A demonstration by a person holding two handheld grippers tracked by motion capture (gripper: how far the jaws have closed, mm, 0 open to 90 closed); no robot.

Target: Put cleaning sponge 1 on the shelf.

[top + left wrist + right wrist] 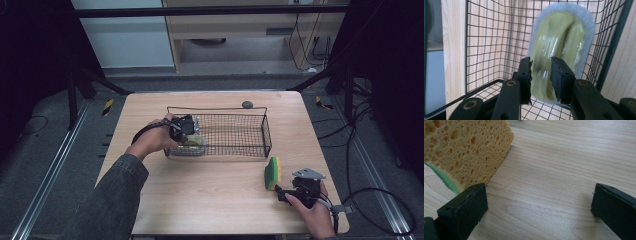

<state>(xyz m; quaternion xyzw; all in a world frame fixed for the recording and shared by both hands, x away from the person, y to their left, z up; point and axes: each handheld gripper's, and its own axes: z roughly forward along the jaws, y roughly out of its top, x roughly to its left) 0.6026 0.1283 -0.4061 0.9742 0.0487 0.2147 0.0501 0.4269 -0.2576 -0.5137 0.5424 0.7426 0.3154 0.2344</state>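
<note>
One wire basket (235, 135), gripped scrubber (560, 47) inside, sponge (273, 172) outside

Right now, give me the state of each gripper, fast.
Left gripper: shut on the yellow-green scrubber, inside the wire basket.
Right gripper: open, holding nothing, its jaws wide apart beside the sponge on the table.

A small dark round object (247, 104) on the wooden table (210, 200), just behind the basket's far rim.
</note>
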